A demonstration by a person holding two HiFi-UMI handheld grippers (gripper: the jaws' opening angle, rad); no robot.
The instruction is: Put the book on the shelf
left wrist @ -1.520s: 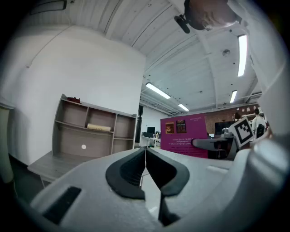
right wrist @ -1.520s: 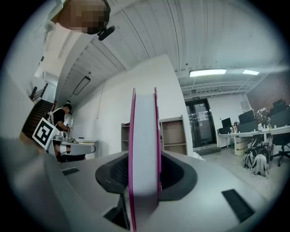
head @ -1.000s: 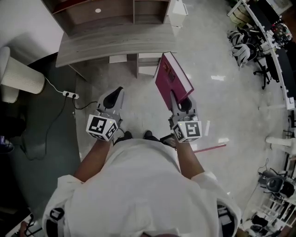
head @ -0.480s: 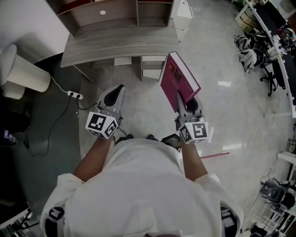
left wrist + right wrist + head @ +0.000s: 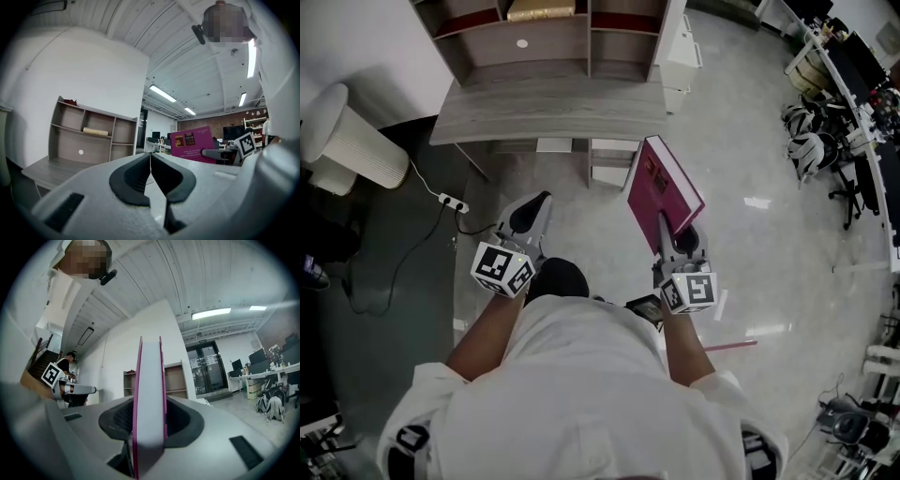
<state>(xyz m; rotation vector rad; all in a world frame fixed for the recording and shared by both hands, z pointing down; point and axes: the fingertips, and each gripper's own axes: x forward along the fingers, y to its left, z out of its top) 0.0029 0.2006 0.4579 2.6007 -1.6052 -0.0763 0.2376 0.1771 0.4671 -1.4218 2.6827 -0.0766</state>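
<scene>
A magenta hardcover book [image 5: 664, 184] stands on edge in my right gripper [image 5: 673, 228], whose jaws are shut on its lower end. In the right gripper view the white page block of the book [image 5: 149, 394] rises between the two dark pads. My left gripper [image 5: 526, 218] is held level at the left with its pads touching and nothing between them; its pads [image 5: 151, 178] meet in the left gripper view. The wooden shelf unit [image 5: 553, 37] with its open compartments stands ahead on a grey desk [image 5: 548, 98]. The same book [image 5: 196, 144] shows at the right in the left gripper view.
A yellowish flat object [image 5: 541, 8] lies in an upper shelf compartment. A white ribbed bin [image 5: 349, 148] and a power strip [image 5: 450, 201] with a cable lie on the left. Office chairs and helmets [image 5: 811, 141] crowd the far right. A red stick [image 5: 727, 346] lies on the floor.
The shelf and desk have slid down and nearer in the head view, showing more compartments. Both grippers kept their grip and pose, the book still upright in the right one.
</scene>
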